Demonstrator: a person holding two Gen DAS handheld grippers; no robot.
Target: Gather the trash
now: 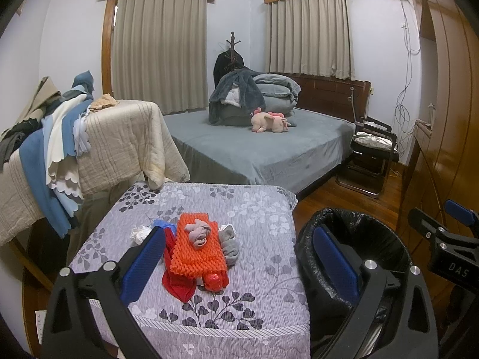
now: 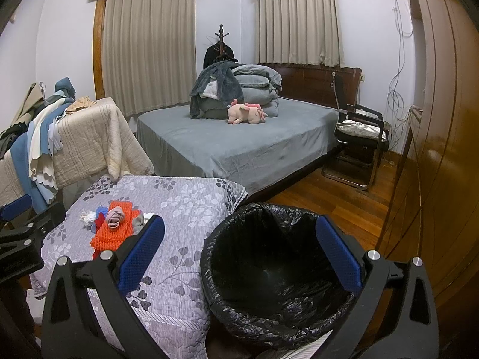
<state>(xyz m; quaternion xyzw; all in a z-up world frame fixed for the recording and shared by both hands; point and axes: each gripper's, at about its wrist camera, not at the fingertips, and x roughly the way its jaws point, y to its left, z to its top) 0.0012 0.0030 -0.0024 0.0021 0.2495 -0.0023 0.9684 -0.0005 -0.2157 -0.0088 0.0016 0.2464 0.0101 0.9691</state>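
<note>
- Two handheld grippers, both spread wide with nothing between the blue pads: left gripper [image 1: 239, 257], right gripper [image 2: 239, 257].
- Landmark for everything below: the grey floral quilted table cover [image 1: 254, 209].
- Left gripper sits at the cover's near edge and looks straight along it; its left pad overlaps the near-left side of the clutter pile, but I cannot tell whether it touches.
- Right gripper is off the cover's right side, directly over the black-bagged round trash bin [image 2: 278, 269], which stands just beside the cover's right edge. Bin looks empty.
- Task stuff is in one pile at the cover's centre-left: orange foam fruit-net sleeve [image 1: 197, 251] on top, pinkish-grey balled sock [image 1: 197, 232] resting on it, red crumpled plastic wrapper [image 1: 176, 281] under its near-left side, white crumpled tissue [image 1: 140, 233] just left, grey balled sock [image 1: 229, 242] just right, a blue scrap [image 1: 163, 224] behind.
- Key relation: pile lies dead ahead of the left gripper and well left of the right one, so left is clearly nearer.
- Foam sleeve's long axis runs roughly away from the left gripper, tilted slightly; jaws spanning its short width should fit.
- Judgement: nothing binned yet. Socks probably aren't trash; the one on the sleeve could ride along on a lift.
</note>
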